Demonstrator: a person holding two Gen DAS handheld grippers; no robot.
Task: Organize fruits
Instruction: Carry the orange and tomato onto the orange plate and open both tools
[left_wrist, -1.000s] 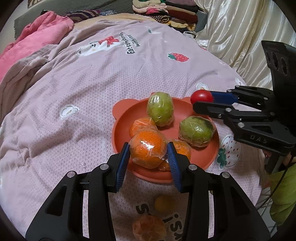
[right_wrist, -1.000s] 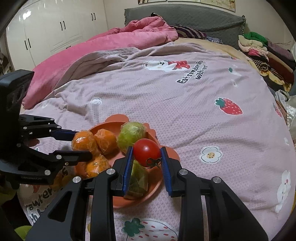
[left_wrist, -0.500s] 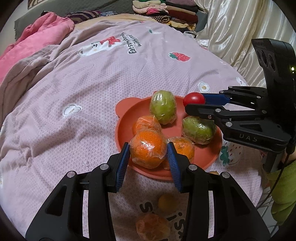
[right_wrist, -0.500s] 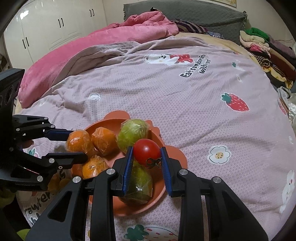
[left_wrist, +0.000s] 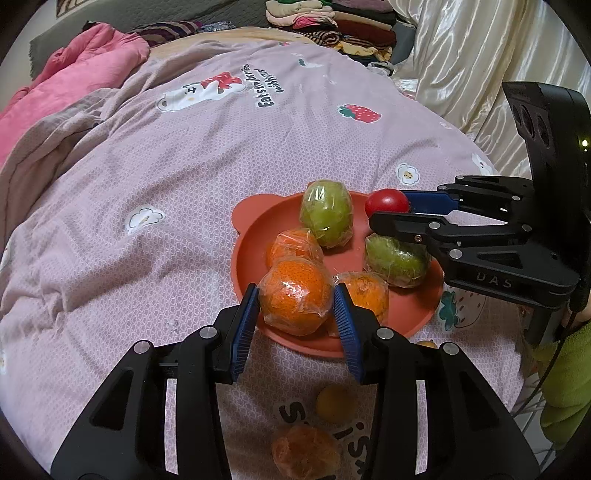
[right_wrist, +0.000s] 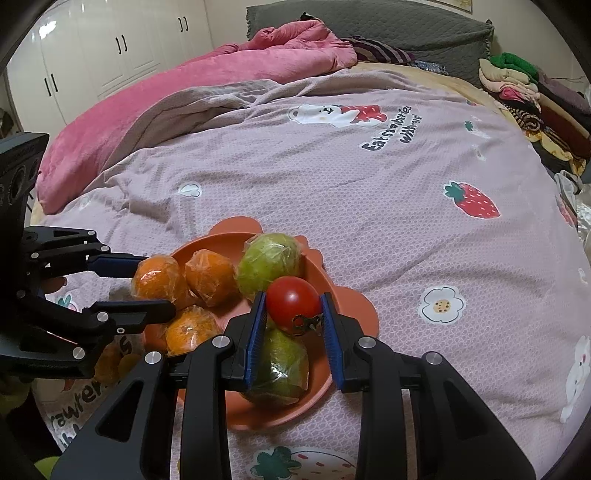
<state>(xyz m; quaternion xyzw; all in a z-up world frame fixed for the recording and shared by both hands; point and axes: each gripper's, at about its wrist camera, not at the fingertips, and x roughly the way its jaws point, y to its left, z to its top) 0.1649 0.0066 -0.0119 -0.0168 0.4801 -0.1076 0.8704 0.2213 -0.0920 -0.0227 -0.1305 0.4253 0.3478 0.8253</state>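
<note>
On the pink strawberry-print bedspread (left_wrist: 207, 155), near its front edge, rests a terracotta-orange bear-eared plastic plate (left_wrist: 255, 236). The plate holds two green film-wrapped fruits (left_wrist: 327, 212) and orange film-wrapped mandarins (left_wrist: 293, 245).

The left gripper (left_wrist: 295, 310) has its blue-padded jaws clamped on a large orange film-wrapped mandarin (left_wrist: 295, 295). This mandarin sits at the plate's near rim, against another wrapped mandarin (left_wrist: 364, 293) on its right. Whether the gripped mandarin touches the plate floor cannot be determined.

The right gripper (right_wrist: 293, 314) has its jaws clamped on a small glossy red cherry tomato (right_wrist: 293, 302), stem end toward the camera. The tomato is held above the plate, over the second green wrapped fruit (right_wrist: 282, 365), near the plate's right rim. In the left wrist view the tomato (left_wrist: 386, 201) appears at the plate's far right edge, just beside the upright green fruit.

Off the plate, between the left gripper's arms, lie a small yellow round fruit (left_wrist: 334, 402) and a further wrapped orange mandarin (left_wrist: 306, 456) on the bedspread's near edge.

A rumpled pink quilt (right_wrist: 207, 88) lies along the bedspread's far left edge. Folded clothes (right_wrist: 517, 77) are stacked at the far right corner.
</note>
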